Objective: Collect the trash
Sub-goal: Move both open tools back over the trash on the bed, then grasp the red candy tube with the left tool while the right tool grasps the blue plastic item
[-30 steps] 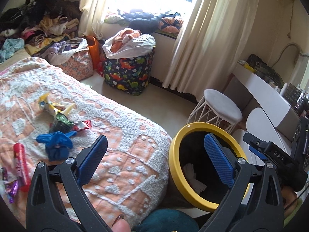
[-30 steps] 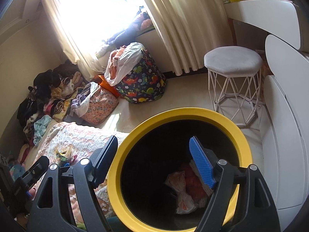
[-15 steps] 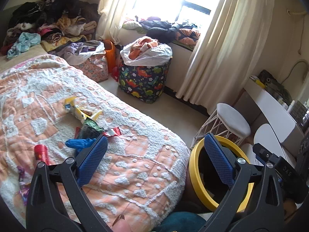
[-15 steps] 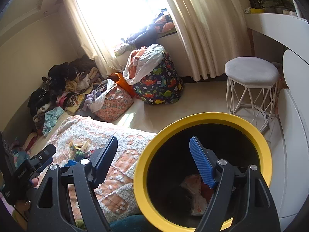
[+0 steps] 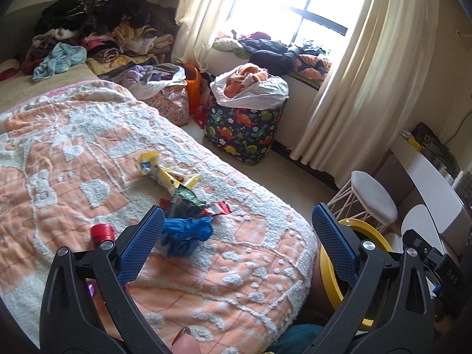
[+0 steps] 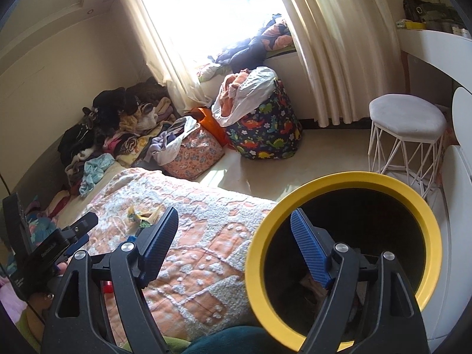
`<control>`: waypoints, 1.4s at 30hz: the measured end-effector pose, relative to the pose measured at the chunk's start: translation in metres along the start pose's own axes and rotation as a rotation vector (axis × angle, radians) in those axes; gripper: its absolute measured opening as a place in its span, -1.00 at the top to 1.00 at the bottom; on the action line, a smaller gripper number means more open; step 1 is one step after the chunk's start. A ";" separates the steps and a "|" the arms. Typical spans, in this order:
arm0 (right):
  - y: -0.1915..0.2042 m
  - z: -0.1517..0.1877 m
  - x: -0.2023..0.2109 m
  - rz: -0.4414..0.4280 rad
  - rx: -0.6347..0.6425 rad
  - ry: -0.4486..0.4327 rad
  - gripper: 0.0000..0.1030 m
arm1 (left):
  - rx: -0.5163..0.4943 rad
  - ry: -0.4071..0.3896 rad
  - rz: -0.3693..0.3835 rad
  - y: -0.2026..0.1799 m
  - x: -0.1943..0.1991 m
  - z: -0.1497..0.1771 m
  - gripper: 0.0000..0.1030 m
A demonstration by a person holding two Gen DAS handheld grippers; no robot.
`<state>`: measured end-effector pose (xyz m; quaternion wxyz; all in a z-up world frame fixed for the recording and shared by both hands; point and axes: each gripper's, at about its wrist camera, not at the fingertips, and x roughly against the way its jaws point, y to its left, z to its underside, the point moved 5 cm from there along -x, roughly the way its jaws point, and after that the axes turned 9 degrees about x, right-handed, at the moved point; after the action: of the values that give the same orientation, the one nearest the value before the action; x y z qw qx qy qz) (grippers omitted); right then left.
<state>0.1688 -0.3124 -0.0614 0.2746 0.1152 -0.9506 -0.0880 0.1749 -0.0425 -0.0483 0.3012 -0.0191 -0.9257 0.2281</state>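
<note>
Trash lies on the orange and white bedspread (image 5: 73,159): a crumpled blue glove (image 5: 185,234), a dark green wrapper (image 5: 184,203), a red wrapper (image 5: 216,208), a yellow and white wrapper (image 5: 165,174) and a red-capped tube (image 5: 101,233). My left gripper (image 5: 236,236) is open and empty above the bed, just in front of the glove. The yellow-rimmed black bin (image 6: 345,253) stands by the bed's corner with trash at its bottom. My right gripper (image 6: 233,242) is open and empty, straddling the bin's left rim. The bin's rim also shows in the left wrist view (image 5: 327,277).
A dinosaur-print laundry bag (image 5: 244,129) and a floral bag (image 5: 171,103) stand on the floor under the window. A white stool (image 6: 407,135) and a white desk (image 6: 436,47) are to the right. Clothes are heaped (image 5: 97,29) at the bed's far end.
Both grippers have swung left, away from the bin and toward the bed. The left gripper now faces the trash on the bedspread; the bin has slid to the right in both views.
</note>
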 end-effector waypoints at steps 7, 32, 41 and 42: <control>0.029 0.000 -0.010 -0.039 0.044 0.020 -0.48 | 0.027 -0.012 -0.034 0.024 0.005 -0.006 -0.79; 0.111 -0.004 -0.058 -0.141 0.164 0.088 -0.48 | 0.088 0.039 -0.144 0.109 0.016 -0.007 -0.69; 0.143 0.000 -0.090 -0.212 0.178 0.148 -0.48 | 0.115 0.166 -0.145 0.127 0.004 0.011 -0.21; 0.146 0.001 -0.094 -0.224 0.176 0.157 -0.48 | 0.114 0.179 -0.149 0.128 0.002 0.014 -0.18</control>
<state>0.2208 -0.1469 -0.0754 0.3253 0.2507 -0.9114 -0.0251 0.1526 0.0669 -0.1125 0.3991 0.0467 -0.8796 0.2545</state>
